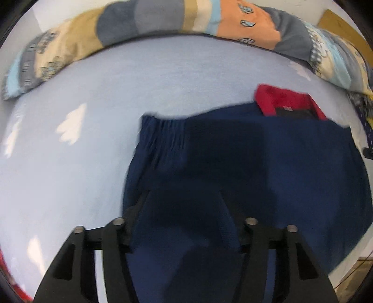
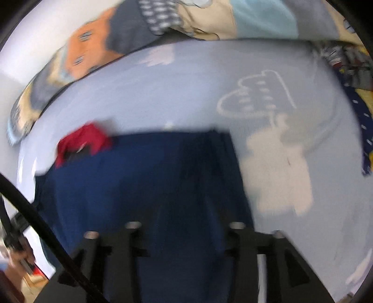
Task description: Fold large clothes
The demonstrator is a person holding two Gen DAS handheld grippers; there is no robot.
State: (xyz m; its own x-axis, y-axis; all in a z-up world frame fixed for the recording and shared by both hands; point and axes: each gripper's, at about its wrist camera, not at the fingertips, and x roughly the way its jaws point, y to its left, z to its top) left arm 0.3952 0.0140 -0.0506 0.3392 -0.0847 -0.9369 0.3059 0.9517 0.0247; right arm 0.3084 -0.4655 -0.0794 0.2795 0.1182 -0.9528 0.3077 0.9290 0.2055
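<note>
A navy garment [image 1: 256,163] lies flat on the light blue bed sheet [image 1: 105,98], its gathered hem folded up toward a red collar [image 1: 286,100] at the far right. My left gripper [image 1: 184,198] hangs over the garment's near left part with its jaws apart, the cloth lying beneath them and not pinched. In the blurred right wrist view the same navy garment [image 2: 139,177] fills the lower middle, with the red collar [image 2: 84,139] at its far left. My right gripper [image 2: 186,214] stands open above the garment's near right part, close to its right edge.
A patterned duvet [image 1: 163,21] is bunched along the far side of the bed, also the duvet [image 2: 105,44] in the right wrist view. A black cable [image 2: 35,209] crosses the lower left. The bed's near edge and wooden floor [image 1: 359,268] show at lower right.
</note>
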